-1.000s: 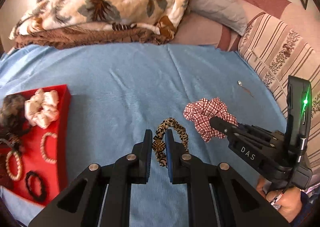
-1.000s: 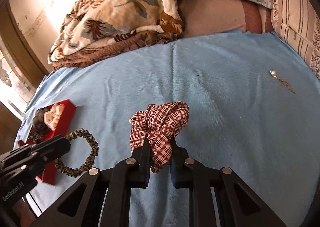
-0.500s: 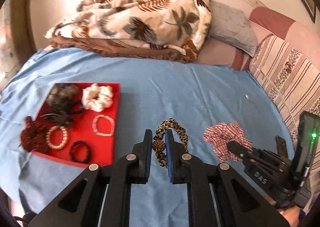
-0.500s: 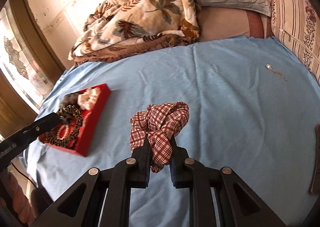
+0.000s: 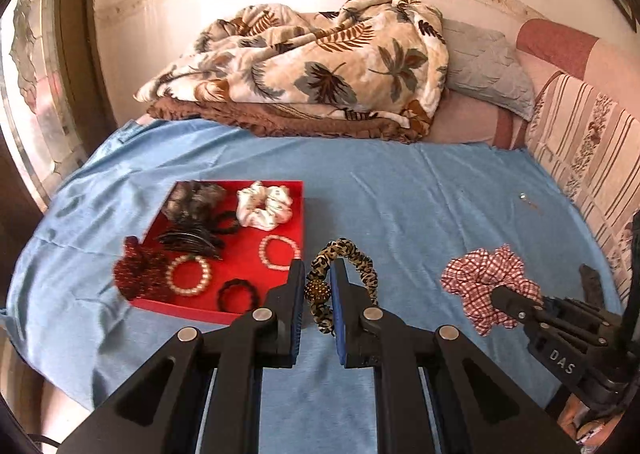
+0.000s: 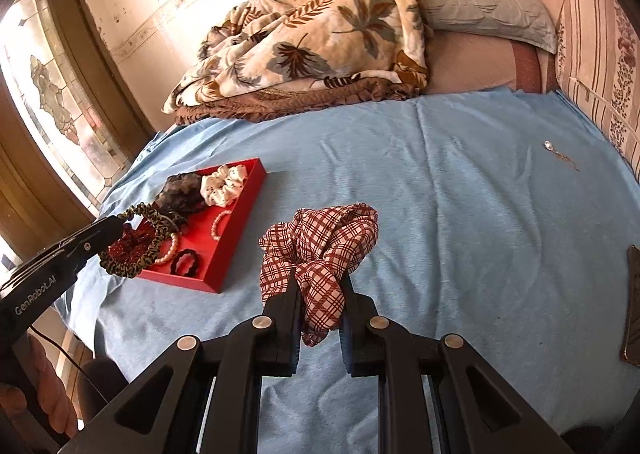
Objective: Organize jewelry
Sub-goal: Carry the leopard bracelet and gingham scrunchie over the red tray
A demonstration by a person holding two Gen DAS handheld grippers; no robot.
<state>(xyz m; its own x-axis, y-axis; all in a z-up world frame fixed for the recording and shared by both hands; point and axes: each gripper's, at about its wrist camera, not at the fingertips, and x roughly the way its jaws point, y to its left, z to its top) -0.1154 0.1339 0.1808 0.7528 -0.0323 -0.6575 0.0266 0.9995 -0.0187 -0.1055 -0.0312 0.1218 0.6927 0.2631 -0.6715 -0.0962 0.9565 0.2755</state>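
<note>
— Leopard-print fabric is what the left tool [image 5: 317,286] is pinching: a leopard scrunchie [image 5: 348,258] with a studded bead clamped between the blue pads, hanging in the air just beside the red tray [image 5: 298,214]. What does your side give?

— The right tool [image 6: 320,302] is pressed onto a red plaid scrunchie [image 6: 320,242], lifted clear of the blue bedsheet [image 6: 460,214]. From here the leopard loop hangs over the near end of the tray, something the left wrist view does not make plain. I also catch a dark flat object [image 6: 634,302] at the right edge, cut off by the frame.

— I see only a sliver of that. The tray reads better from my side: a white scrunchie [image 5: 264,206] and a grey-brown scrunchie [image 5: 192,200] at the back, a black hair claw [image 5: 192,240] in the middle, two pearl bracelets [image 5: 188,275], a black hair tie [image 5: 239,294], and a dark red scrunchie [image 5: 136,274] at the left corner.

— In mine the left tool and its loop cover that red one and part of the bracelets.

— Far right on the sheet lies a small pendant [image 6: 550,145] with a thin chain; too small to name further. Behind everything sit a leaf-print blanket [image 5: 320,66] and a grey pillow [image 5: 488,66]
</note>
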